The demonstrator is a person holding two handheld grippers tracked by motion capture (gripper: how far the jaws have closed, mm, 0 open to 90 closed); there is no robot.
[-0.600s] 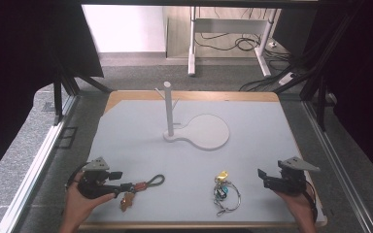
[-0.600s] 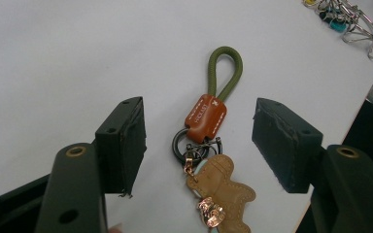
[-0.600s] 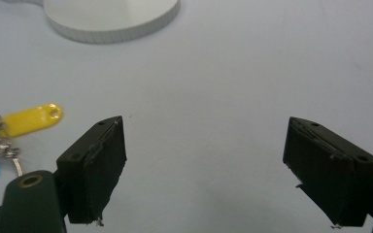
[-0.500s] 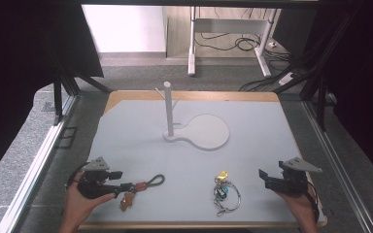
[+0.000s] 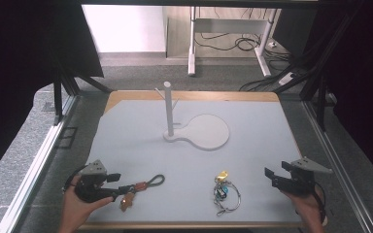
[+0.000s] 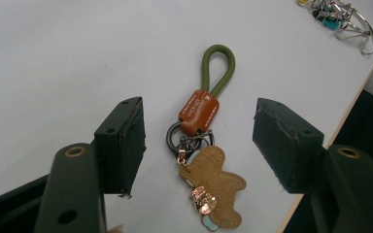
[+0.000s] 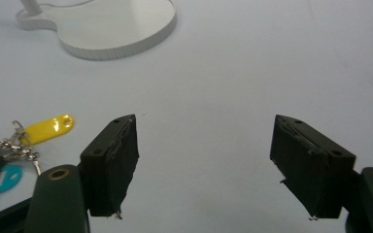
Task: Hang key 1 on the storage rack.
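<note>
Orange leather tab [image 6: 198, 111] of the keychain, between the left gripper's [image 6: 197, 138] spread jaws: bears stamped lettering, too small to read.
Other readable text: none.

My left gripper [image 5: 121, 190] sat low at the near left, jaws wide apart. My right gripper [image 5: 270, 176] sat at the near right, jaws wide too. Each hand held its handle

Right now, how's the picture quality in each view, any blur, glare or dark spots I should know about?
High view: soft, even light on the grey table, dark drapes at both sides, the white stand slightly soft. Left gripper view: the keychain is sharp between the open left claw, with a small glint on its metal charm. Right gripper view: the right claw is crisp, the stand's base is soft, no harsh shadows.
</note>
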